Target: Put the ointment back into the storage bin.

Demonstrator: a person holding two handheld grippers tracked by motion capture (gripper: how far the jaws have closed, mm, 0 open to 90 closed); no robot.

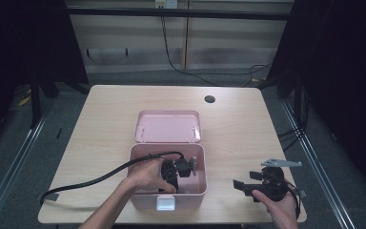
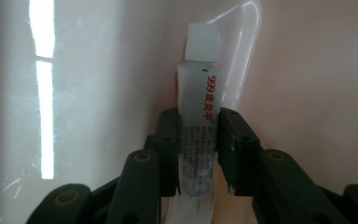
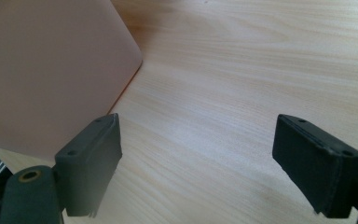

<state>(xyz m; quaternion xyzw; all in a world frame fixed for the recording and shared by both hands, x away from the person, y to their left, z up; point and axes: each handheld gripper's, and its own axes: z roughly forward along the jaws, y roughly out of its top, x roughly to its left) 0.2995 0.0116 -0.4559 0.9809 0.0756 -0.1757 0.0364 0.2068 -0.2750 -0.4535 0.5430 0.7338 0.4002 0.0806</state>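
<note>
The table is carrying a pink box near the front edge, its lid lying flat just beyond it on the far side. The left gripper is reaching down inside the box, and its jaws are pinching a white tube around the lower body, the cap pointing toward the box's pale inner wall. Over on the right, the right gripper is hovering above bare wood, jaws spread wide with nothing between them, the box corner close at its left.

Now the risks, as I judge them: the tube is soft, so the squeeze may be deforming it and letting it slide. The cap is sitting close to the wall, so a tilted lift could be catching it there. The trailing cable is draping over the rim and might be dragging the box.
</note>
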